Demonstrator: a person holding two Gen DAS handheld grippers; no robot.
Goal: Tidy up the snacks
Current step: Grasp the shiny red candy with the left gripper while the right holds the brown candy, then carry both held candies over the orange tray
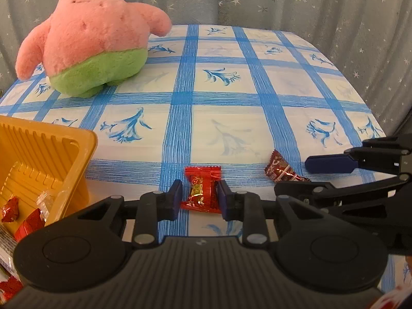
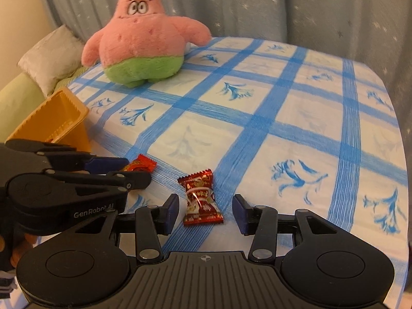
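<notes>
Here our left gripper (image 1: pixel 199 195) pinches the bright red candy (image 1: pixel 202 193) on the checked tablecloth (image 1: pixel 231 82). Our right gripper (image 2: pixel 204 209) stands open around the dark red candy (image 2: pixel 200 198), pads apart from it. Left sits the yellow tray (image 1: pixel 77 152); beyond, the pink plush star (image 2: pixel 146 38).

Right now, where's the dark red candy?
The dark red candy lies on the checked tablecloth between the right gripper's open fingers, right of the bright red candy.
</notes>
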